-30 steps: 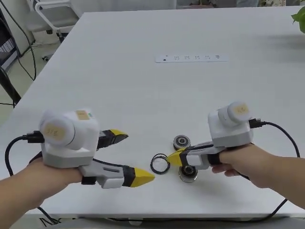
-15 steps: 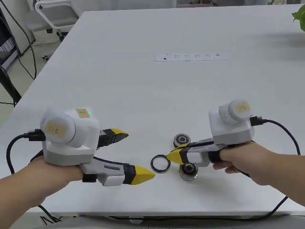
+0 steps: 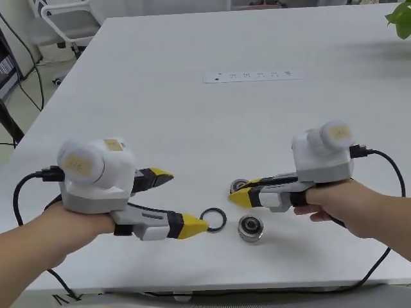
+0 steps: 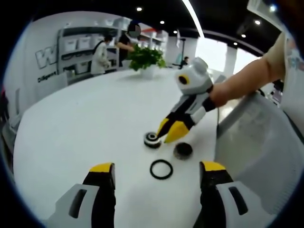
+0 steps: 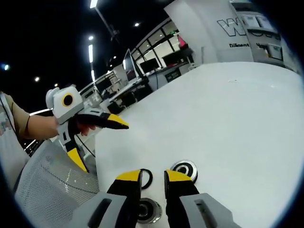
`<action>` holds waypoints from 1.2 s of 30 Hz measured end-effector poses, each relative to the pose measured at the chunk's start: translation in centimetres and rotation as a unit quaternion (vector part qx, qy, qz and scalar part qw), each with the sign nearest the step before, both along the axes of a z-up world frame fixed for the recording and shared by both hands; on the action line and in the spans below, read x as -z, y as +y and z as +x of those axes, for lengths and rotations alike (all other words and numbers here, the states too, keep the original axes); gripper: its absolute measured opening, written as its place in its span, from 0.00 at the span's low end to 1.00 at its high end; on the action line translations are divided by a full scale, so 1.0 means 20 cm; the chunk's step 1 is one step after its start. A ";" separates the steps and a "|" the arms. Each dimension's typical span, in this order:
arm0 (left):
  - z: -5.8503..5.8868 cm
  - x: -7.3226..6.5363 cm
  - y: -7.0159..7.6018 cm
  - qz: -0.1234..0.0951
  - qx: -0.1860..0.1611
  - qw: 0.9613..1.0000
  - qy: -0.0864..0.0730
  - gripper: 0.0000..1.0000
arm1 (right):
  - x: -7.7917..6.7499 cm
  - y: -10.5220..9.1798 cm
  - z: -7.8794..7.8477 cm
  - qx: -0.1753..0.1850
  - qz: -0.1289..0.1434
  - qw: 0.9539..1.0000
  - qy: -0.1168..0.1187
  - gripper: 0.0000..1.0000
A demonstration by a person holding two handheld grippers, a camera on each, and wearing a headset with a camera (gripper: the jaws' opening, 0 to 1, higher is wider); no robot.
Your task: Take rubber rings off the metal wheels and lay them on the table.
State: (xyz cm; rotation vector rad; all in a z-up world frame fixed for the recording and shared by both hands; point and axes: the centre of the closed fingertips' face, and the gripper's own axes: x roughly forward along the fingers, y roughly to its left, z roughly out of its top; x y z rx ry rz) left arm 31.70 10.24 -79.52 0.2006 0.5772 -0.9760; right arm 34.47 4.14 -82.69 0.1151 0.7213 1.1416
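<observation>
A loose black rubber ring [image 3: 214, 219] lies flat on the white table [image 3: 192, 115]. Right of it sits a metal wheel [image 3: 250, 228]. A second wheel [image 3: 239, 185] is partly hidden behind my right gripper [image 3: 239, 196], which hovers above it with its jaws only narrowly apart and nothing between them. My left gripper [image 3: 176, 199] stands wide open just left of the ring. In the left gripper view the ring [image 4: 161, 169] lies ahead between the jaws, with both wheels [image 4: 182, 150] [image 4: 152, 139] beyond. The right gripper view has a wheel [image 5: 185, 168] and the ring [image 5: 145, 178] past its jaws.
A flat white strip with sockets [image 3: 252, 76] lies mid-table. A green plant [image 3: 401, 19] stands at the far right corner, a chair [image 3: 58, 13] beyond the far left. The table's front edge [image 3: 212, 282] runs just below the wheels. Cables trail from both grippers.
My right gripper has lifted and drawn back to the right, away from the ring and the nearer wheel. The ring stays on the table. My left gripper has edged closer to the ring.
</observation>
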 end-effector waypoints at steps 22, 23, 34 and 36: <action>0.12 0.01 -0.11 -0.006 0.004 1.000 0.011 0.67 | 0.02 -0.14 0.08 0.019 -0.034 0.998 -0.042 0.28; 0.12 0.01 -0.12 -0.007 0.005 1.000 0.011 0.66 | 0.02 -0.15 0.09 0.018 -0.036 0.998 -0.043 0.28; 0.17 0.07 -0.17 0.009 0.017 1.000 0.016 0.61 | 0.09 -0.17 0.09 -0.001 -0.062 0.996 -0.058 0.27; 0.19 0.08 -0.17 0.009 0.016 1.000 0.018 0.61 | 0.10 -0.18 0.09 -0.007 -0.070 0.995 -0.066 0.26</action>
